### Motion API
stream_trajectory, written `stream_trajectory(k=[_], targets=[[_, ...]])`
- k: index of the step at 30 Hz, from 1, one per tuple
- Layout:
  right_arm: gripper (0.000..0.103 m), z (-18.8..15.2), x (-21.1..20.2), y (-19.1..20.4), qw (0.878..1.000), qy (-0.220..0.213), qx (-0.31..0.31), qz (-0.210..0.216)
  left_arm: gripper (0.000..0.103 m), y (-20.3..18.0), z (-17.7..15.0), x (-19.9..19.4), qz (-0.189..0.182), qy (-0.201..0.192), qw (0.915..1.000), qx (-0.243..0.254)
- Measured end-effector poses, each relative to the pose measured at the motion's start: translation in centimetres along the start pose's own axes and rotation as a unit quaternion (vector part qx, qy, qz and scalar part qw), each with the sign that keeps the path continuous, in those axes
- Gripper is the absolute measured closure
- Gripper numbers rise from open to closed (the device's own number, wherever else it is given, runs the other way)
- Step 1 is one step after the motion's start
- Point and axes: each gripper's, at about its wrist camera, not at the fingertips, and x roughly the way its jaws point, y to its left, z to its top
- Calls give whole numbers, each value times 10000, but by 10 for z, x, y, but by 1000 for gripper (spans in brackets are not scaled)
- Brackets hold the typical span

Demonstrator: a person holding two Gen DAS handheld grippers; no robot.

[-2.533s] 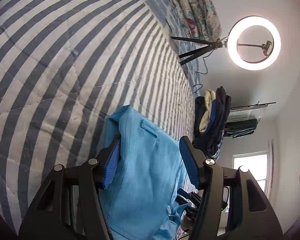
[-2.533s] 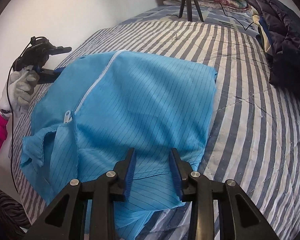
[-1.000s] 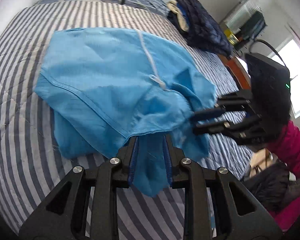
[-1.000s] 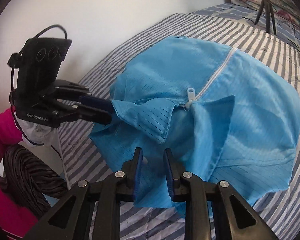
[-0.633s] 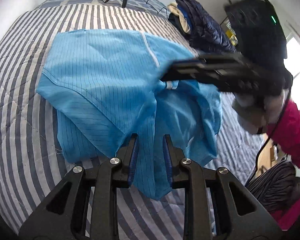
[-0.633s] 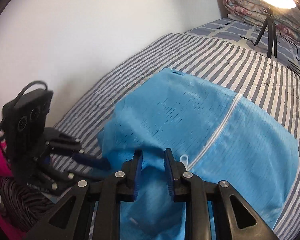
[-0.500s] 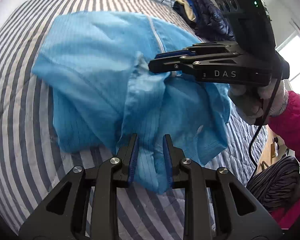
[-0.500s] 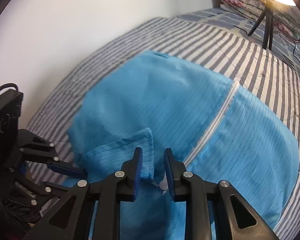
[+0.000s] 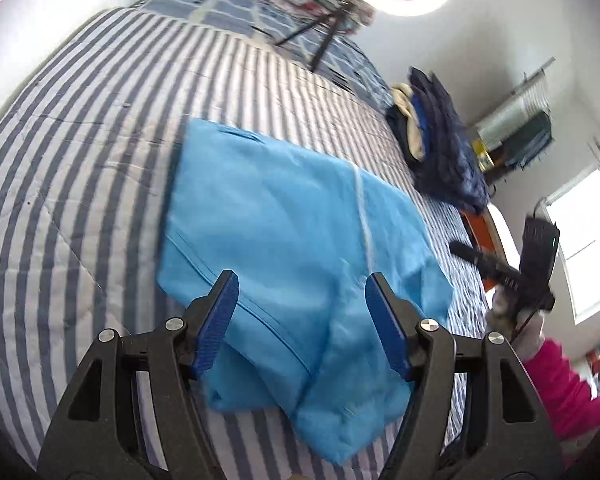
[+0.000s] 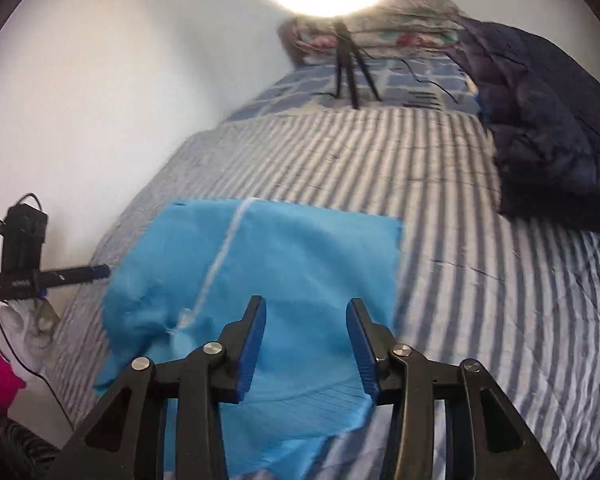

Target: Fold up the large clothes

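A light blue zip-front garment (image 9: 292, 240) lies folded in a rough rectangle on the striped bed cover (image 9: 80, 160), its white zipper running down the middle. My left gripper (image 9: 300, 284) hovers over the garment's near edge. Its jaws are opening, and the cloth lies below them with nothing pinched. In the right wrist view the same garment (image 10: 300, 248) lies under my right gripper (image 10: 306, 308), whose jaws are also opening and clear of the cloth. The left gripper (image 10: 60, 274) shows at the garment's left edge, the right gripper (image 9: 500, 268) off its right edge.
A ring light on a black tripod (image 10: 350, 64) stands at the head of the bed, in front of a floral quilt (image 10: 380, 28). A dark navy puffer jacket pile (image 10: 548, 128) lies at the right. A white wall (image 10: 100, 100) borders the left. A pink sleeve (image 9: 568, 392) is near the bed's foot.
Both grippers were shut on folds of the blue garment. Now both have let go and their jaws stand apart. The cloth has dropped flat, and the two grippers have moved apart to opposite sides.
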Motion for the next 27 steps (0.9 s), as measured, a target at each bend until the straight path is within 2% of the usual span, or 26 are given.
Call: stream_trajectory(k=[1, 3, 6, 8, 10, 12, 14, 16, 18, 20, 23, 24, 25, 27], targets=[[67, -6, 7, -8, 9998, 133, 95, -110, 36, 5, 2, 5, 62, 26, 10000, -1], [68, -22, 17, -16, 9990, 389, 212, -60, 36, 14, -2, 18, 338, 209, 9992, 107], [69, -57, 25, -3, 9972, 709, -229, -107, 36, 31, -18, 32, 623, 454, 9969, 149], [69, -75, 16, 3, 9961, 626, -581, -220, 36, 34, -28, 26, 646, 354, 9967, 337], [69, -76, 5, 0, 9950, 746, -641, -155, 36, 40, -28, 21, 589, 395, 9971, 276], [69, -67, -4, -12, 9959, 716, -541, 63, 36, 50, -23, 8, 437, 286, 9986, 35], [61, -57, -14, -23, 9975, 539, -358, 300, 36, 68, -12, -4, 115, 133, 9987, -479], [41, -49, -16, -33, 9986, 250, -61, 461, 35, 85, -3, -7, -330, 48, 9936, -1080], [33, -41, -13, -45, 9962, 120, 324, 802, 34, 99, 6, -5, -700, 122, 9863, -1490], [34, -37, -1, -59, 9915, 167, 775, 1031, 33, 109, 12, 6, -1091, 371, 9774, -1773], [38, -37, 17, -72, 9841, 340, 1213, 1255, 33, 125, 12, 17, -1281, 517, 9680, -2093], [42, -38, 24, -76, 9808, 461, 1326, 1350, 34, 128, 10, 16, -1370, 502, 9658, -2143], [47, -39, 30, -79, 9774, 542, 1423, 1465, 34, 129, 9, 15, -1425, 524, 9651, -2132], [49, -40, 38, -82, 9717, 568, 1565, 1676, 34, 129, 9, 15, -1430, 595, 9665, -2047]])
